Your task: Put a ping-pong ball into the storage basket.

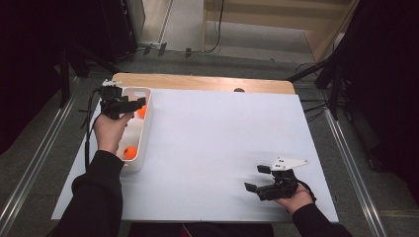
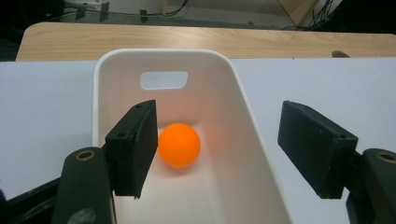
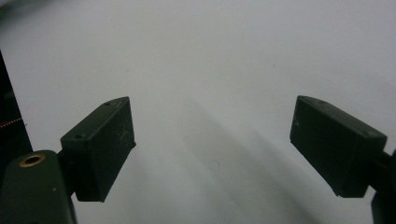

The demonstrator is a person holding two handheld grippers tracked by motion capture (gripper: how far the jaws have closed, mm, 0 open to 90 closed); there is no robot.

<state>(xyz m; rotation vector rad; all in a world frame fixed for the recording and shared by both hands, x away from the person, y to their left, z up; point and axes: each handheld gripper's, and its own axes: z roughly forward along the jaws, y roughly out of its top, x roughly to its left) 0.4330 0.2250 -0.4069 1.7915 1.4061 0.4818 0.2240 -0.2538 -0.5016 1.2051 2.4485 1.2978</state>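
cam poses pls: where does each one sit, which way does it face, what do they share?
High view: above the person's side, facing forward and down on the white table; both forearms, left gripper, right gripper.
Left gripper view: on that gripper, looking into the white bin at an orange ball; open jaws.
Right gripper view: facing bare table; open jaws.
Shared: high and left views show bin and ball.

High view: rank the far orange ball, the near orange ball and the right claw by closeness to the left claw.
1. Far orange ball, in the white bin, right beside the left claw.
2. Near orange ball, at the bin's near end.
3. Right claw, across the table, near right.
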